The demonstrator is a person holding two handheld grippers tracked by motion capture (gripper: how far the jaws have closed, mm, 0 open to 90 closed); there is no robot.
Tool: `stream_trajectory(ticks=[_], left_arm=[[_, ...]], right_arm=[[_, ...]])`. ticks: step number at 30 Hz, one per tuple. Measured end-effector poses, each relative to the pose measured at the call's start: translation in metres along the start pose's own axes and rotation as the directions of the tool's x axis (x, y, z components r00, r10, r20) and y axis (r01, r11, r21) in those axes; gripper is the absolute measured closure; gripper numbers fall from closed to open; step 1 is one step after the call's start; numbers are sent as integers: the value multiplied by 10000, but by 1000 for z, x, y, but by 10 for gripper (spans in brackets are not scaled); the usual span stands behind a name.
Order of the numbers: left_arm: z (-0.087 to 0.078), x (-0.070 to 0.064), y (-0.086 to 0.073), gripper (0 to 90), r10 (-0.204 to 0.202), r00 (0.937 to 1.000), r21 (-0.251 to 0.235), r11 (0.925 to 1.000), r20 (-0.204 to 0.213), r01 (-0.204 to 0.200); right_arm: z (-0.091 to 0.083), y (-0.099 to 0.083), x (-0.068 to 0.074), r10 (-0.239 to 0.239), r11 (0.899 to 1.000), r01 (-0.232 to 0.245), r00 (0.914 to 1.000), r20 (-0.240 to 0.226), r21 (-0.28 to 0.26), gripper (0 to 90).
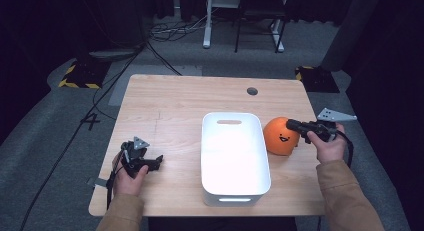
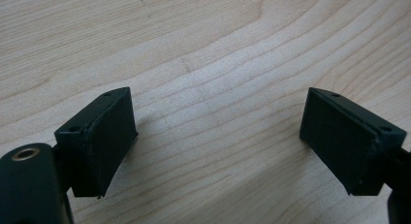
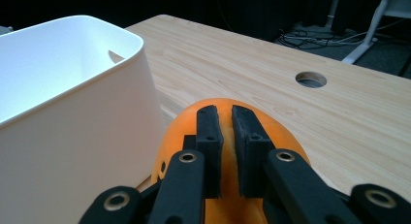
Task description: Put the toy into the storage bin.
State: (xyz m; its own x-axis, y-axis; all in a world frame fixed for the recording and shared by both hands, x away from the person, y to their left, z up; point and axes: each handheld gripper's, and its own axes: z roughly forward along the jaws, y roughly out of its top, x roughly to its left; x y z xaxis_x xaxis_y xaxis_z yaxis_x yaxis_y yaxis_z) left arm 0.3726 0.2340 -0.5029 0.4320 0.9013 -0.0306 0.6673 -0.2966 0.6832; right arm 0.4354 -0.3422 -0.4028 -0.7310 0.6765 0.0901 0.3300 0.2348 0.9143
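Note:
An orange ball (image 1: pixel 279 136) with a drawn smiling face rests on the wooden table (image 1: pixel 175 101), just right of a white plastic bin (image 1: pixel 232 116). My right gripper (image 1: pixel 290 124) reaches over the ball's top from the right. In the right gripper view its jaws (image 3: pixel 227 112) stand almost together with only a thin slit between them, just above the ball (image 3: pixel 286 136), next to the bin's wall (image 3: pixel 72 112). Near the front left of the table, my left gripper (image 1: pixel 159 161) is held low. Its pads (image 2: pixel 104 136) are wide apart over bare wood, nothing between them.
The bin is empty and has a handle slot at its far end. A round cable hole (image 1: pixel 252 91) sits in the table at the back right. Beyond the table, cables and desk legs (image 1: pixel 207 21) lie on the grey floor.

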Motion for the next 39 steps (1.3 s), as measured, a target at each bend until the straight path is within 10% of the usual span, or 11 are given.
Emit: stream_trajectory(ticks=[24, 39], left_arm=[[0, 0, 0, 133, 1, 10000, 7, 10000, 7, -1], [0, 0, 0, 133, -1, 10000, 6, 10000, 7, 1]], right_arm=[[-39, 39, 6, -1107, 9928, 1023, 9819, -1535, -616, 830], [-56, 61, 10, -1537, 9861, 1403, 9741, -1661, -894, 830]])
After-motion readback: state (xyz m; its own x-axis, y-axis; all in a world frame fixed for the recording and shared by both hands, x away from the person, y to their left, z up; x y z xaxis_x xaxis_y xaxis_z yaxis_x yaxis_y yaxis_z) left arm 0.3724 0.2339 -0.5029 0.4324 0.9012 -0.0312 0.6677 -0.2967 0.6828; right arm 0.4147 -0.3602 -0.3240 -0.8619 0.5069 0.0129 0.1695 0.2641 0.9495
